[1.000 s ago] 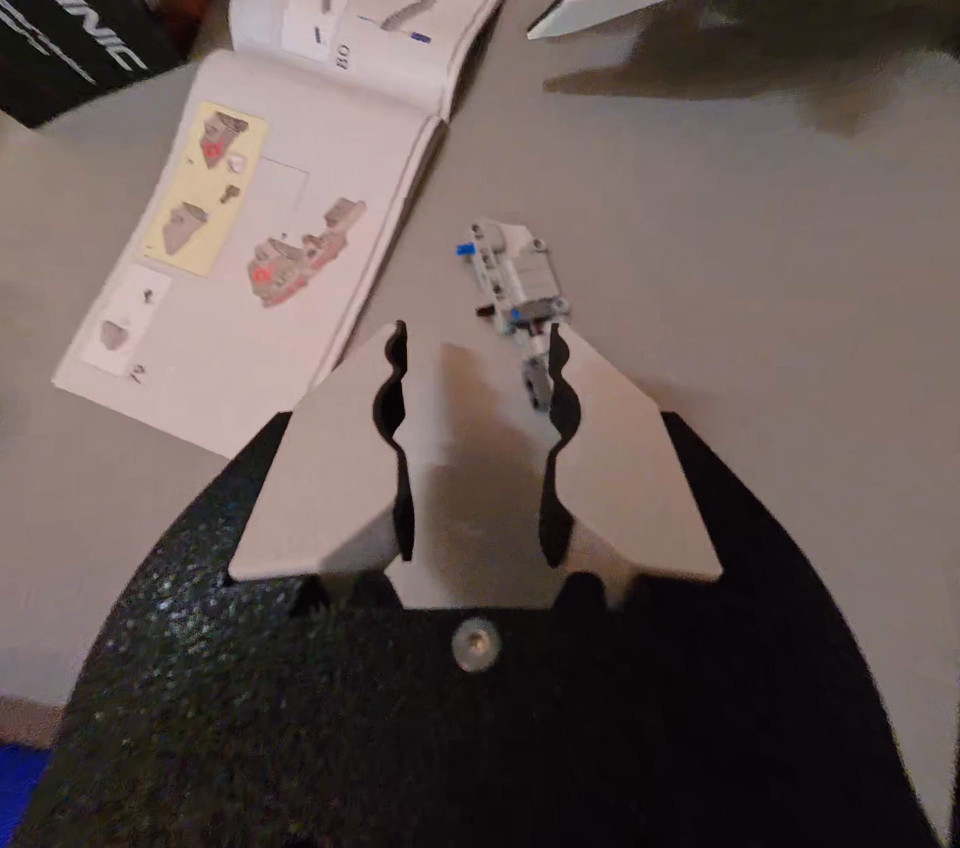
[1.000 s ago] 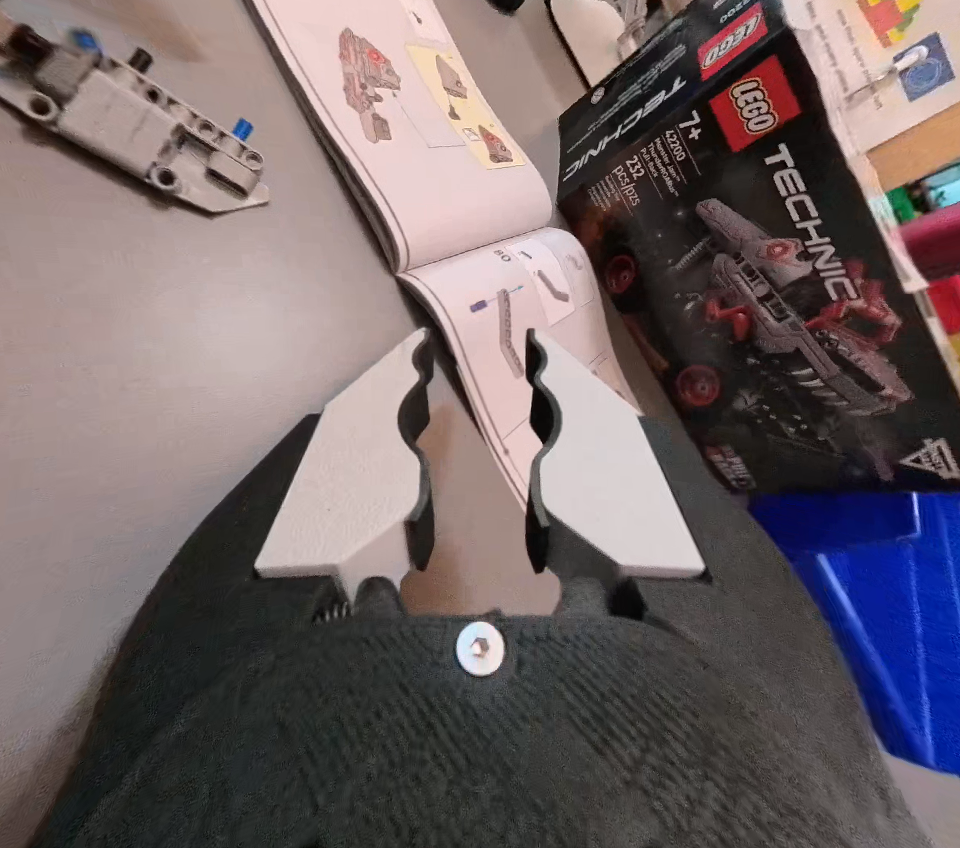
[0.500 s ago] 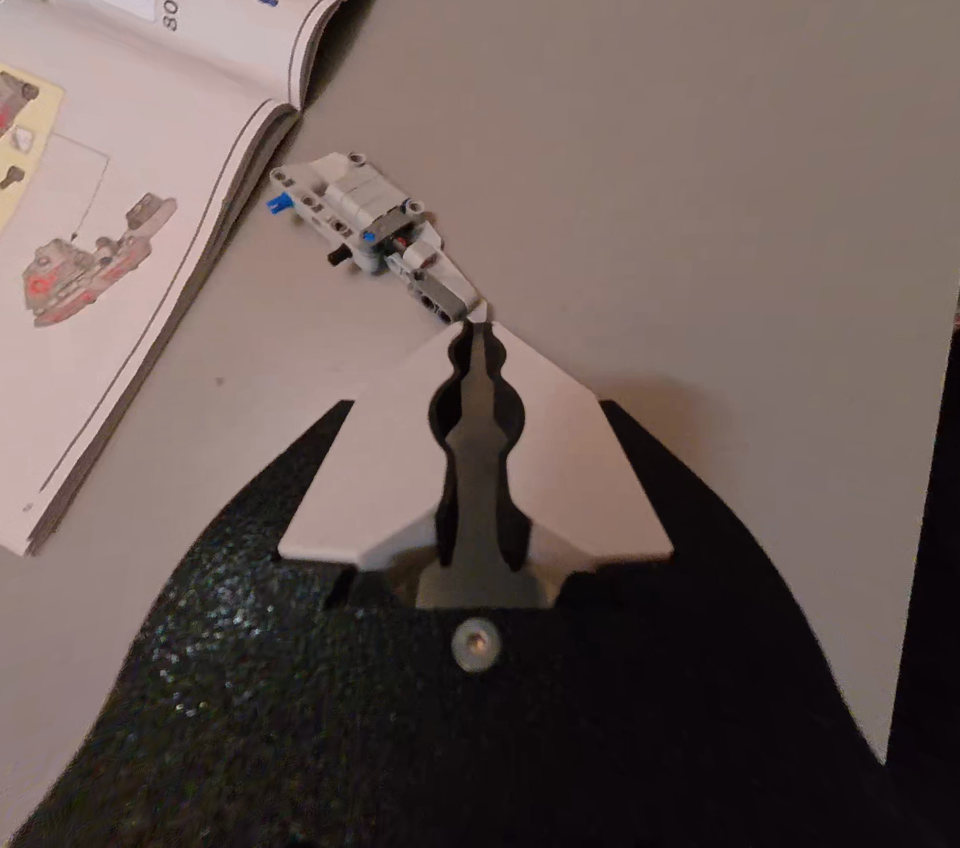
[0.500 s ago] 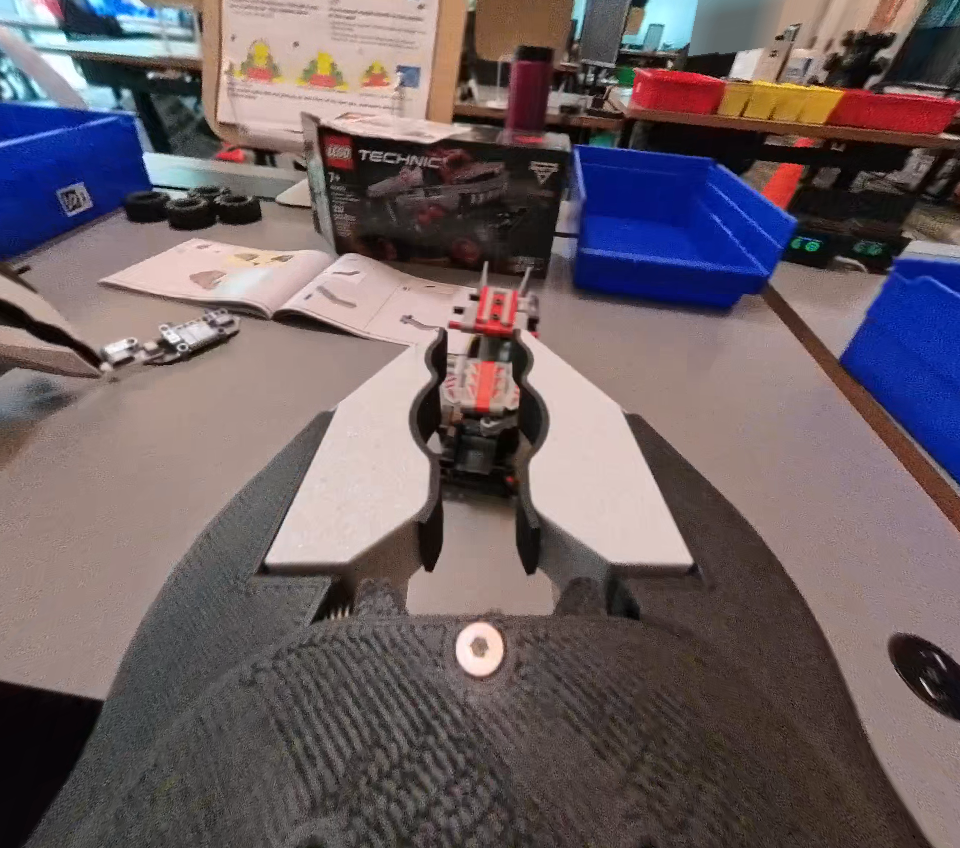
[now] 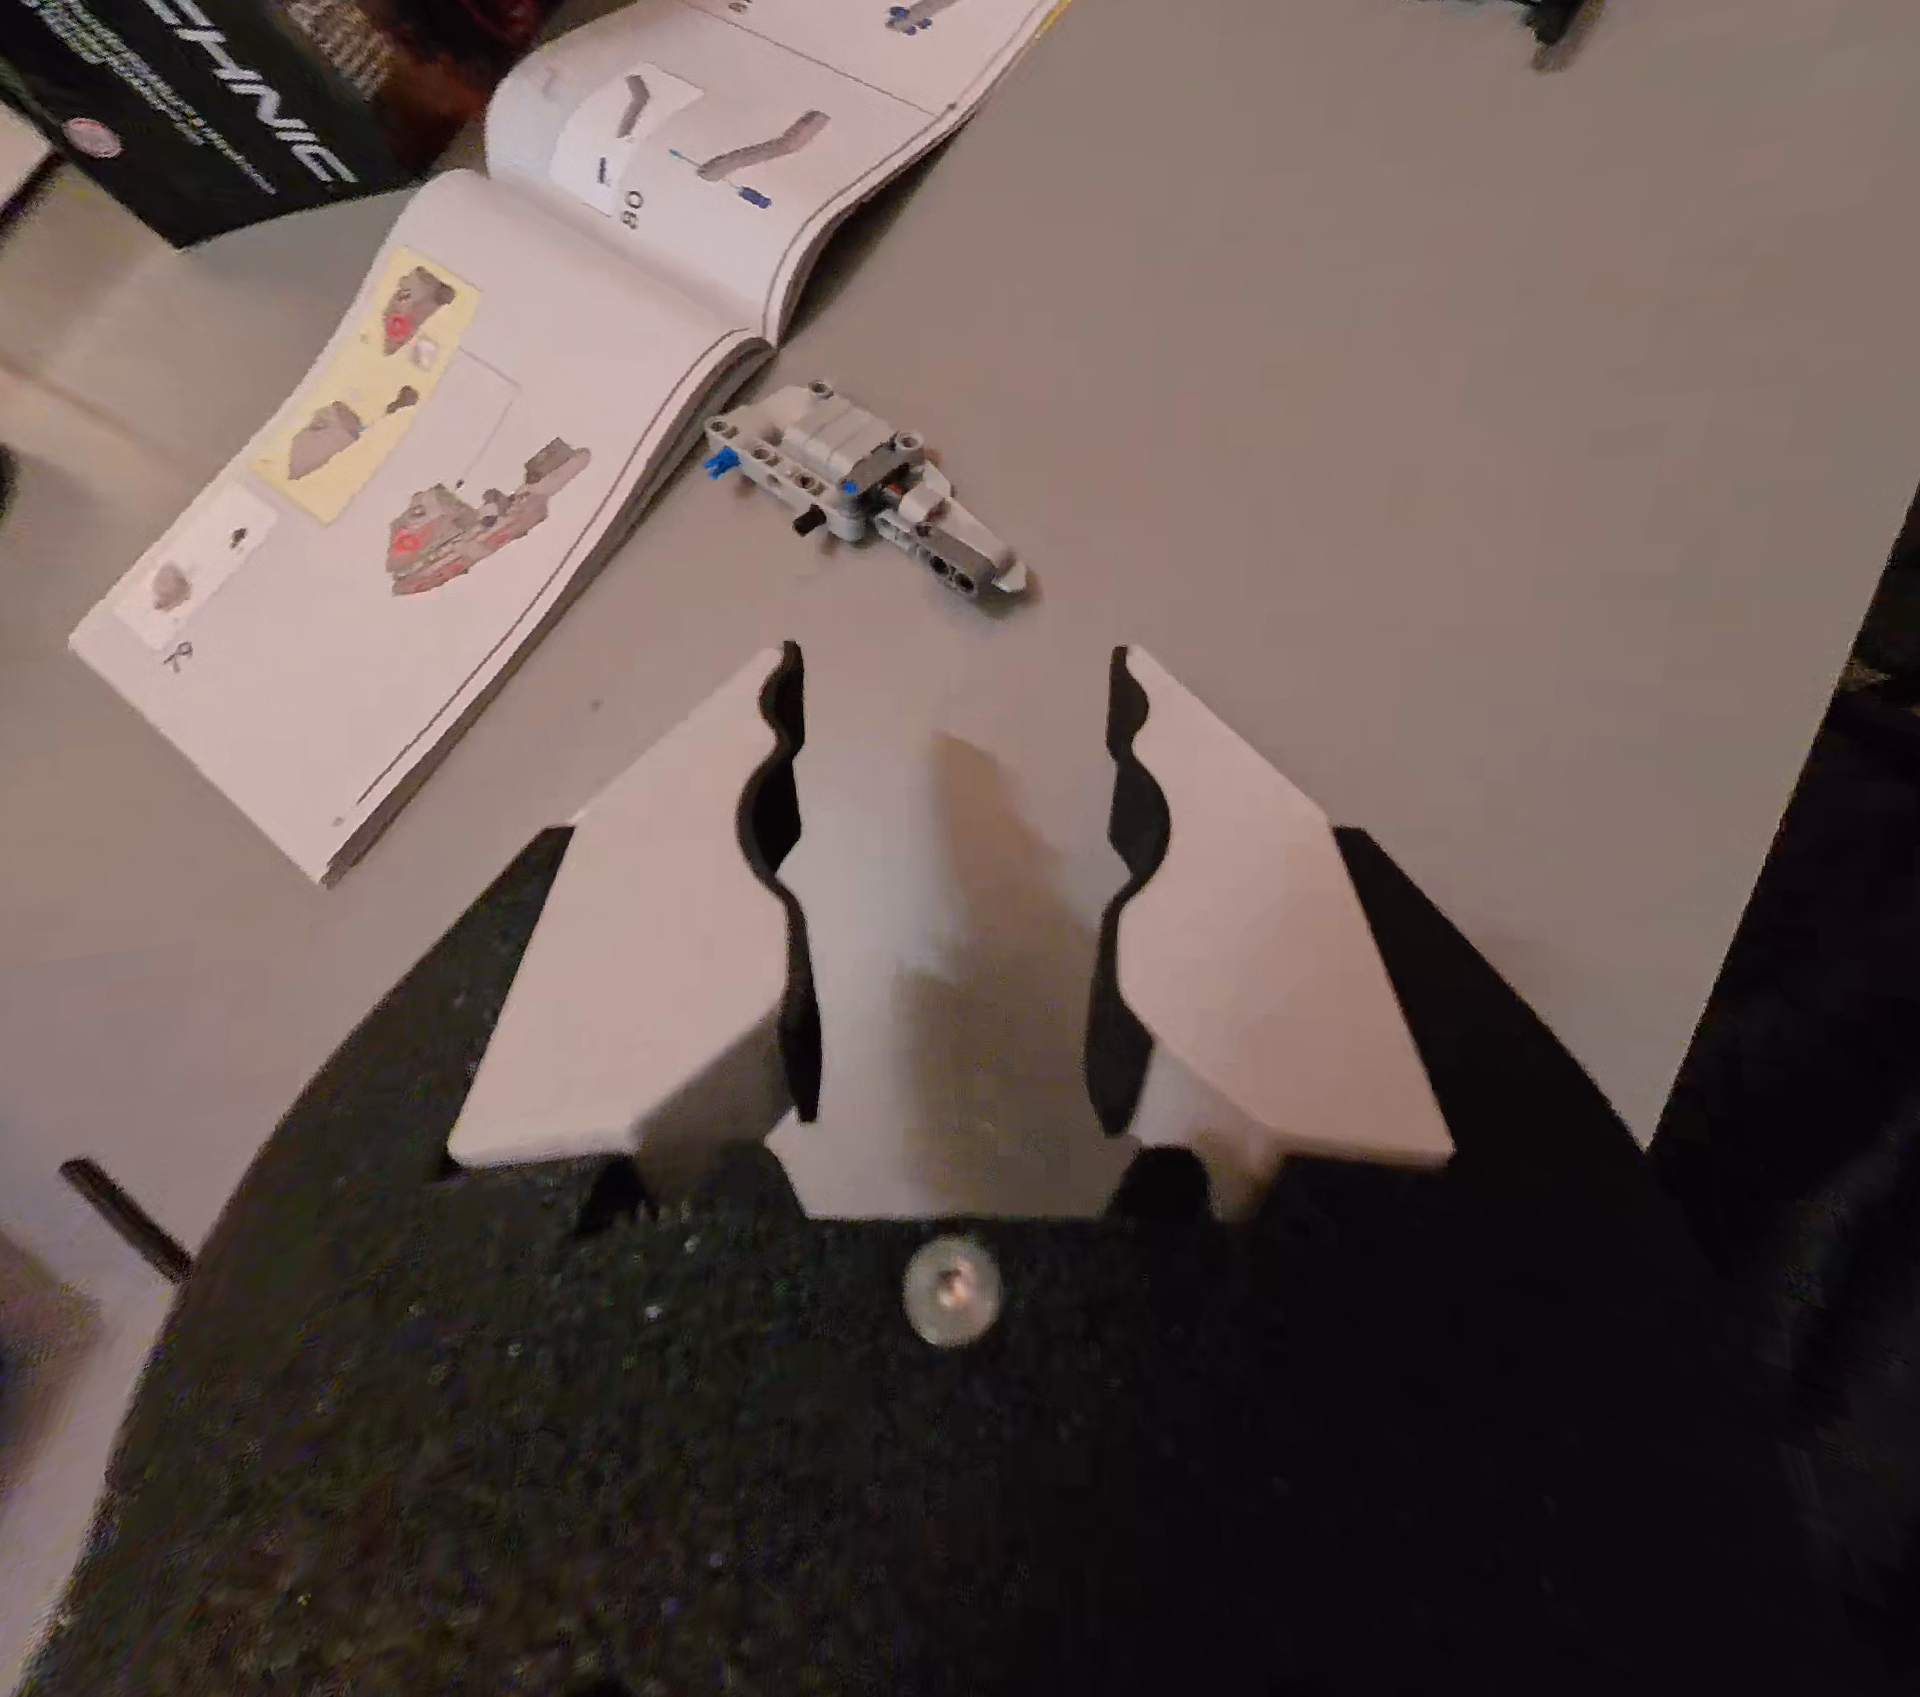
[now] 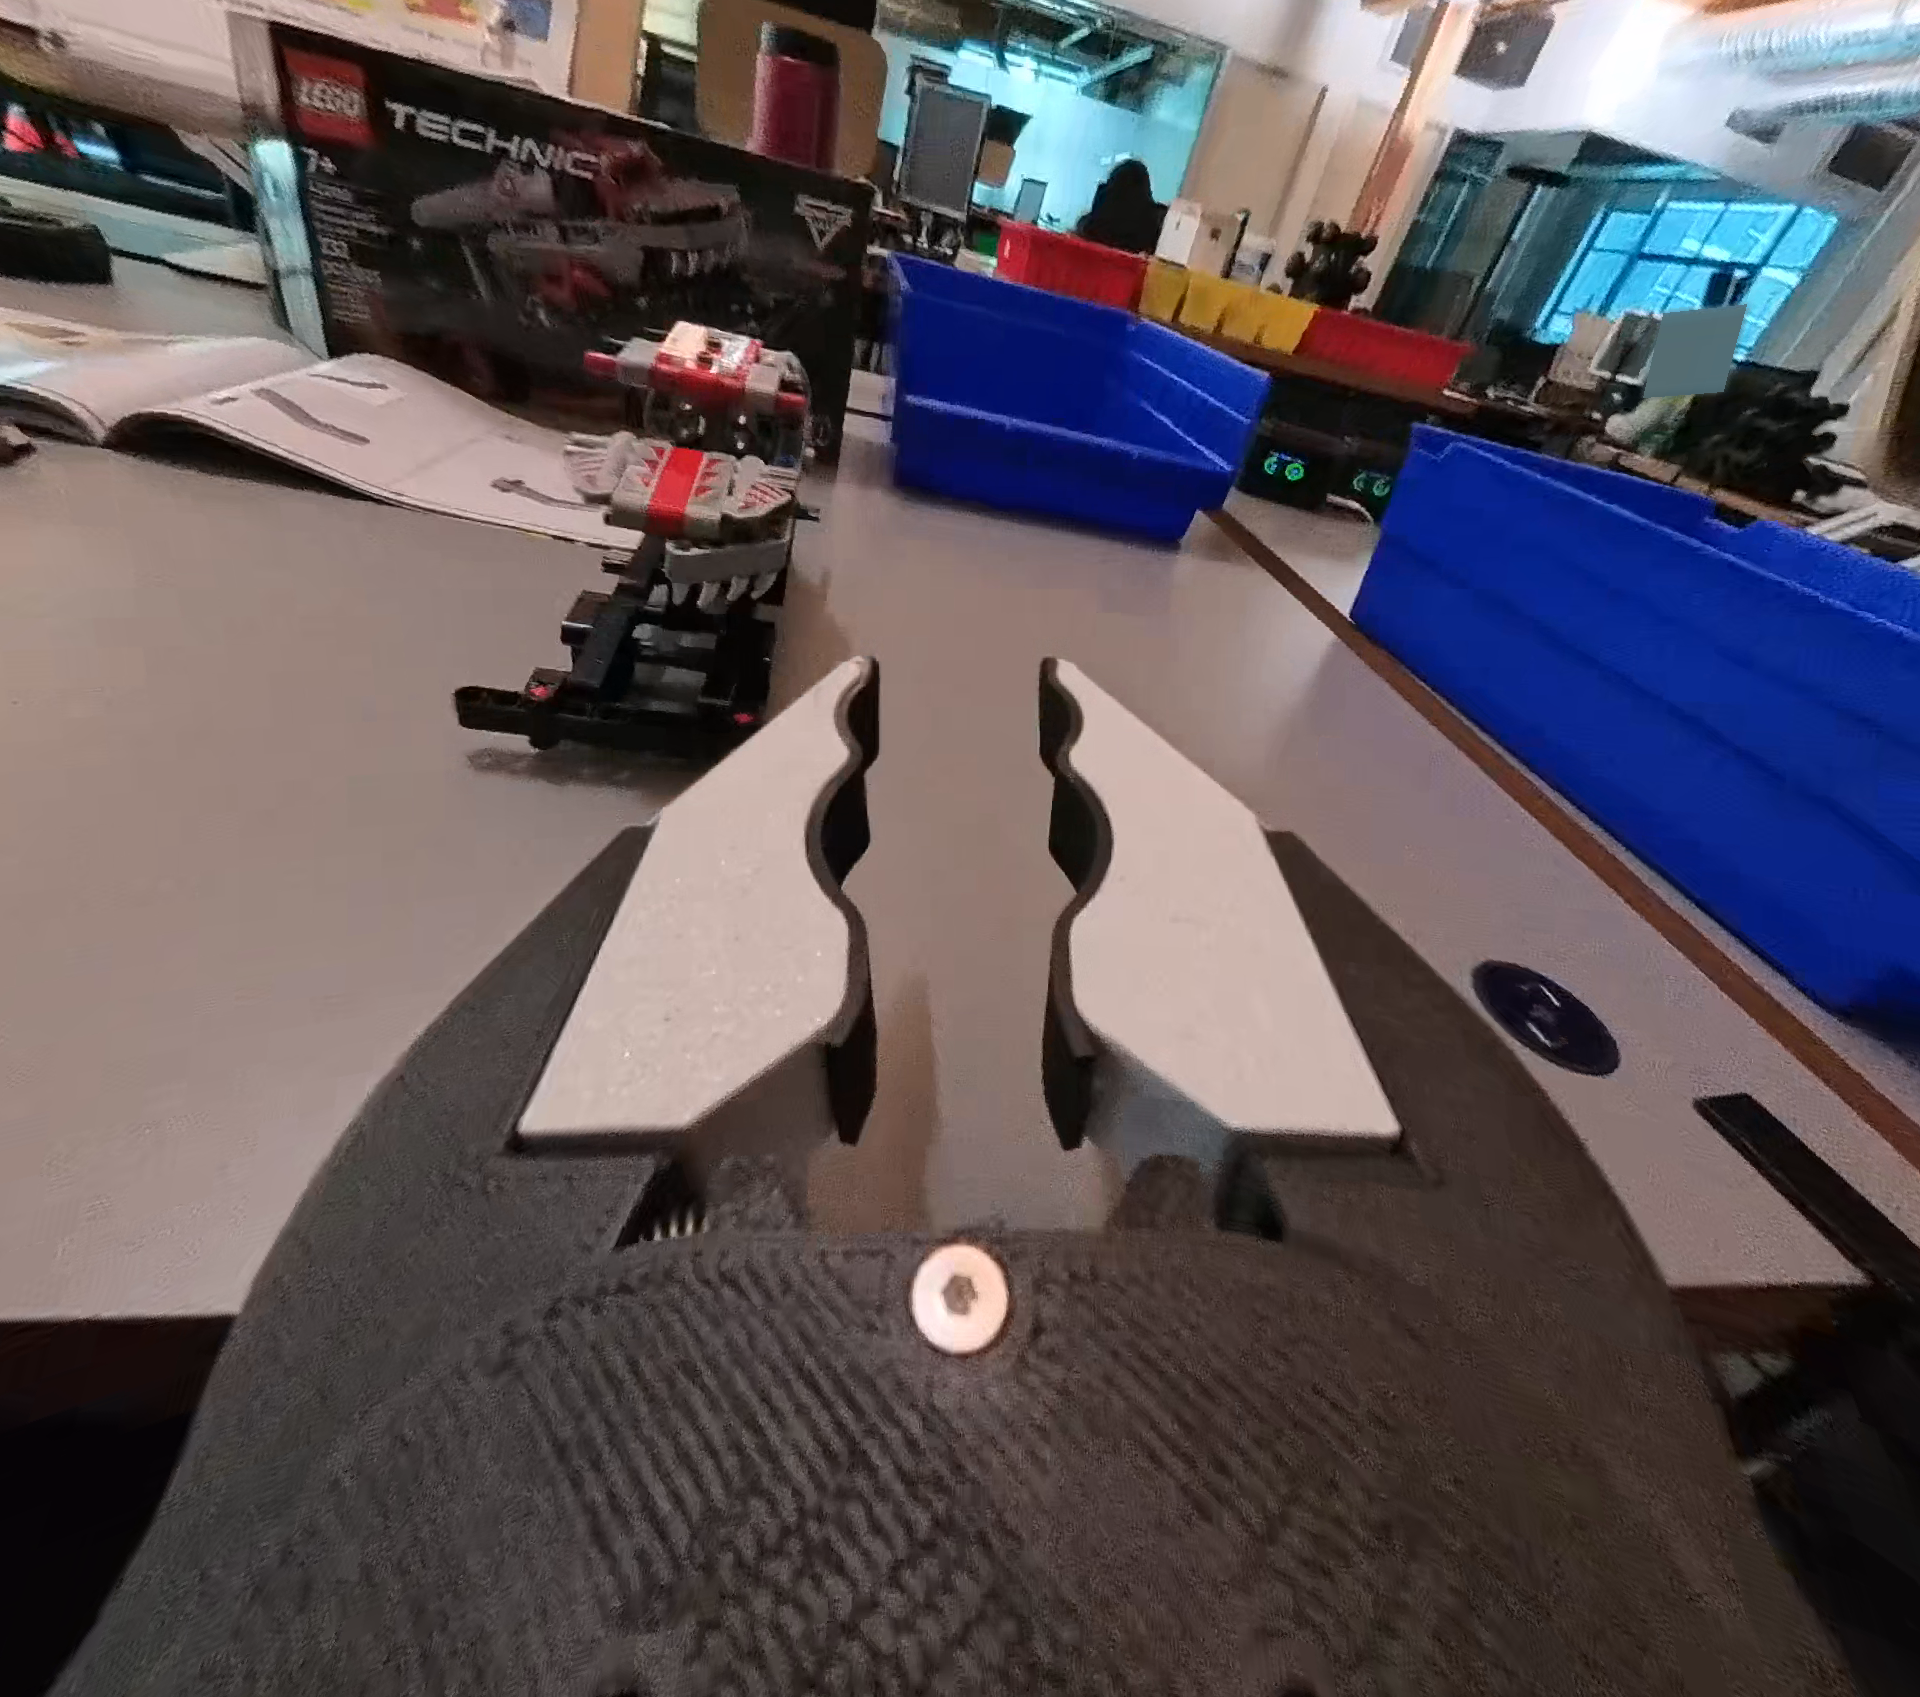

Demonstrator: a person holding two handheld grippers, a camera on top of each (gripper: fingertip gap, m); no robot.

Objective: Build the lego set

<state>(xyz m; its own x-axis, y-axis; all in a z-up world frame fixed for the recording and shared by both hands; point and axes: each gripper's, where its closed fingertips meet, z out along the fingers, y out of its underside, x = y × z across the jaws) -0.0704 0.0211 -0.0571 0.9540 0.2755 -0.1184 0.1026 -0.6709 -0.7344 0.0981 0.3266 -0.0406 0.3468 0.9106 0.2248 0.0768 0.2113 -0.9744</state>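
Just above the centre of the left wrist view, a small grey sub-assembly [image 5: 862, 489] lay flat on the table [image 5: 1351, 400], its tapered tip pointing toward the lower right and a blue pin jutting from its upper-left end. It sat just beside the lower edge of the open instruction booklet [image 5: 499, 421] and apart from everything else. The left gripper [image 5: 951, 660] hung below it in the frame with its jaws spread wide and nothing between them.

In the upper right of that view, and in the left middle of the right wrist view, stood the larger black-framed model [image 6: 665, 567], with red and grey panels and a row of pale teeth. The right gripper [image 6: 951, 676] pointed past its right side, jaws parted and empty.

The step in hand was probably to pick up the grey piece for joining to the model. It would go best if the left jaws closed across the blocky middle section rather than the thin sloped tip, which would likely slip or pivot, and if the pins were kept clear.

The parts looked like hard, smooth plastic with holed beams; the table was matte grey. The gripper fingers [image 5: 665, 920] were pale wedges with wavy black inner edges. Further out stood the dark set box [image 6: 561, 234] and blue bins [image 6: 1049, 400].
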